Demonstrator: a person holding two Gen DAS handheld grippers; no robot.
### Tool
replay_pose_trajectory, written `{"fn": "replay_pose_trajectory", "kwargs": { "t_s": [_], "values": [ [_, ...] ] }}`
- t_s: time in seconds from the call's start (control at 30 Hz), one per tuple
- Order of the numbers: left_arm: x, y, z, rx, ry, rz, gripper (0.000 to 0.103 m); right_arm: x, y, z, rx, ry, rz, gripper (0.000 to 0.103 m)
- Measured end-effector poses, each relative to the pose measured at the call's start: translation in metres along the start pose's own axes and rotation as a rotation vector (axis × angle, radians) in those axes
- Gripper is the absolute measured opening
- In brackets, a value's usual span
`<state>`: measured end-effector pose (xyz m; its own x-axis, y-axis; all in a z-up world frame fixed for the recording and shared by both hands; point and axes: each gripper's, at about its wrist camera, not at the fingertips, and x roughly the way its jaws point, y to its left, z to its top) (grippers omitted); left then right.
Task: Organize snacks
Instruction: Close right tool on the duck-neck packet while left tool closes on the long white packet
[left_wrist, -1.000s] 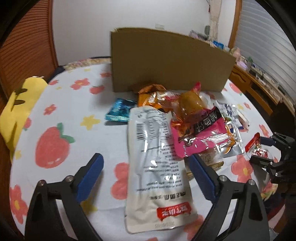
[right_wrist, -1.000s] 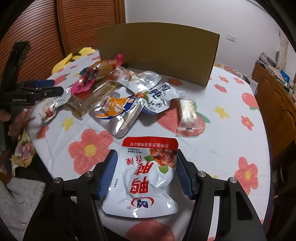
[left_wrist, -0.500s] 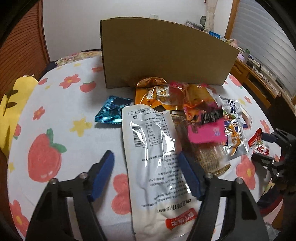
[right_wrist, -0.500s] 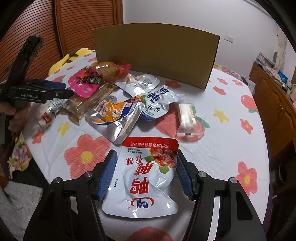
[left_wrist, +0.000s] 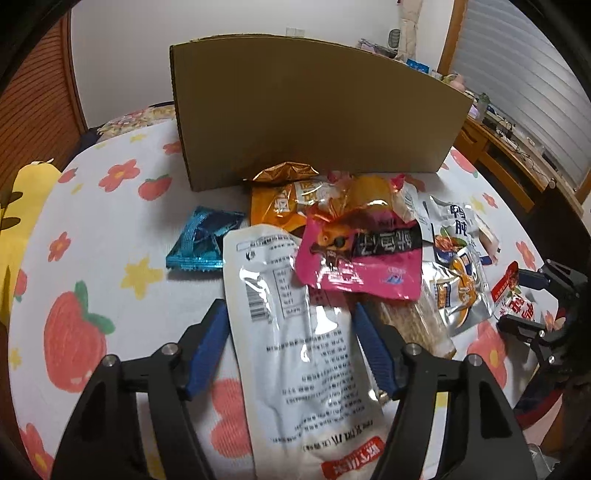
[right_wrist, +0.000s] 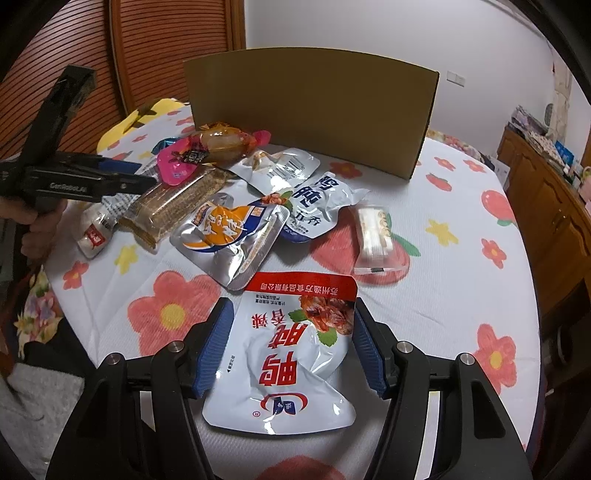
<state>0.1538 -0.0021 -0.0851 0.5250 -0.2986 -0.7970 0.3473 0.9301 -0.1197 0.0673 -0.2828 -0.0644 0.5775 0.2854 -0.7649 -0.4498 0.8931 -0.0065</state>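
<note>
Flowers and strawberries are printed on the white tablecloth (right_wrist: 461, 266) that covers the round table.

Closest in the left wrist view, the left gripper (left_wrist: 290, 332) has its blue jaws wide open, one on each side of a long white snack bag (left_wrist: 295, 343). I cannot tell if the pads touch the bag. The bottom end of the bag is cut off by the edge of the picture.

Closest in the right wrist view, the right gripper (right_wrist: 291, 334) is open too. Its jaws sit on both sides of a white and red pouch (right_wrist: 291, 350) that lies flat on the cloth.

A bit farther, a pink packet (left_wrist: 364, 262) lies on top of the white bag's far end and hides part of a brown cracker pack (left_wrist: 410, 321). A blue wrapper (left_wrist: 201, 240) lies by itself to the left. Silver pouches (right_wrist: 236, 236) and a small clear packet (right_wrist: 375, 234) lie near them.

An orange bag (left_wrist: 286, 201) is half hidden behind the pile.

At the back stands a cardboard box (left_wrist: 314, 110). Its inside cannot be seen.
</note>
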Motion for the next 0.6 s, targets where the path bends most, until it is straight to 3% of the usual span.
{"fn": "replay_pose_trajectory", "kwargs": {
  "t_s": [0.13, 0.2, 0.23, 0.43, 0.6],
  "values": [
    [-0.001, -0.002, -0.004, 0.045, -0.010, 0.033, 0.059, 0.000, 0.001, 0.002, -0.003, 0.000, 0.003, 0.065],
    [-0.004, -0.001, -0.007, 0.058, -0.020, 0.071, 0.037, 0.001, 0.001, 0.002, -0.002, -0.002, 0.004, 0.065],
    [-0.006, 0.002, -0.007, 0.046, -0.018, 0.055, 0.035, 0.001, 0.001, 0.002, -0.002, -0.004, 0.004, 0.065],
    [-0.012, 0.013, -0.012, 0.016, -0.010, 0.032, 0.031, 0.002, 0.001, 0.002, -0.002, -0.003, 0.006, 0.065],
    [-0.030, 0.016, -0.018, -0.015, -0.058, 0.019, 0.031, 0.000, 0.000, 0.002, 0.014, -0.015, 0.015, 0.060]
  ]
}}
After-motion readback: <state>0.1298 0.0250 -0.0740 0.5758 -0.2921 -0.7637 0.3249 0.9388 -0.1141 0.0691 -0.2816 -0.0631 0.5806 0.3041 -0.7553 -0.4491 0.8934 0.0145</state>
